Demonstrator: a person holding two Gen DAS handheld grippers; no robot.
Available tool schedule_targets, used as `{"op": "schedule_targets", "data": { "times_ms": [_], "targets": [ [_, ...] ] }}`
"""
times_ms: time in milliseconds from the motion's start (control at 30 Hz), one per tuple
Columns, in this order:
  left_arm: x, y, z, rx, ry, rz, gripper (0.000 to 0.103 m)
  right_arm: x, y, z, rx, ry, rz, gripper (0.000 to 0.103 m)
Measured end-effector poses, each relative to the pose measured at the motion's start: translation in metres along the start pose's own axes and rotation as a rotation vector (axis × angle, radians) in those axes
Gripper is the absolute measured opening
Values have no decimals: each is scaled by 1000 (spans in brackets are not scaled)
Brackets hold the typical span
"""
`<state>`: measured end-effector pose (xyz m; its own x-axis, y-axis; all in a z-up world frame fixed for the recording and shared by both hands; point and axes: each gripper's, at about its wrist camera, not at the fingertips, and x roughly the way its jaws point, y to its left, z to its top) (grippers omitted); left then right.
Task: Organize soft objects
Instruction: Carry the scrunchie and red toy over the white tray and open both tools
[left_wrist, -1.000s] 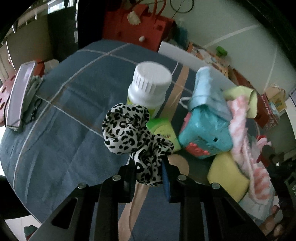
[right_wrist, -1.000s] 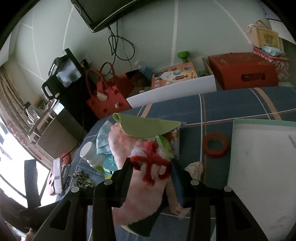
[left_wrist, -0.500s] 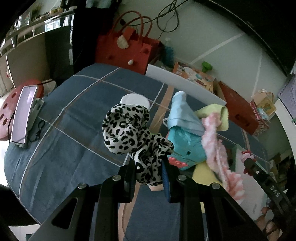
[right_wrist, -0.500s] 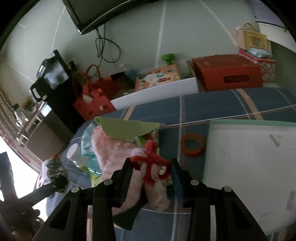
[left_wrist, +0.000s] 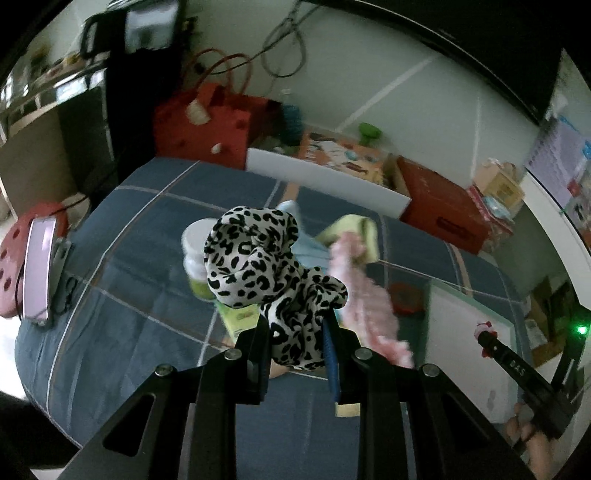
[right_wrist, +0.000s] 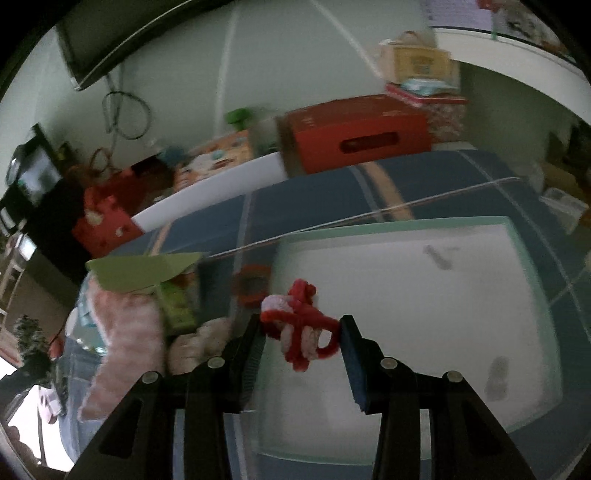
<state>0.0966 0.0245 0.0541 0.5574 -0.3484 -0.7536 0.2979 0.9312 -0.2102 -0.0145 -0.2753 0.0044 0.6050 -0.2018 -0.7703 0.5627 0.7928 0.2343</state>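
1. Since earlier, right tongs (right_wrist: 301, 325) have carried the red-and-white fuzzy pipe-cleaner figure (right_wrist: 301, 326), pinched, over the white tray (right_wrist: 424, 295).
2. Left tongs (left_wrist: 295, 338) pinch the leopard-print fabric scrunchie (left_wrist: 262, 269) above the blue checked worktop (left_wrist: 140, 258).

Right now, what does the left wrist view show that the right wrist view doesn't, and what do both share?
Only the left wrist view: the left gripper shut on a leopard-print scrunchie, a white-capped bottle behind it, and a phone on a stand at the table's left edge.

Only the right wrist view: the right gripper shut on a red and white pipe-cleaner ornament, close up over the white tray.

Both: the blue plaid tablecloth, pink fluffy cloth, red tape roll, red box and red bag.
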Motion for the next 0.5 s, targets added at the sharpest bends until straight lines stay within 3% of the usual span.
{"op": "schedule_targets", "data": {
  "times_ms": [500],
  "targets": [
    [7,-131,-7,292,45,-126,26,-11,-99,5,156,26,-234,44]
  ]
}}
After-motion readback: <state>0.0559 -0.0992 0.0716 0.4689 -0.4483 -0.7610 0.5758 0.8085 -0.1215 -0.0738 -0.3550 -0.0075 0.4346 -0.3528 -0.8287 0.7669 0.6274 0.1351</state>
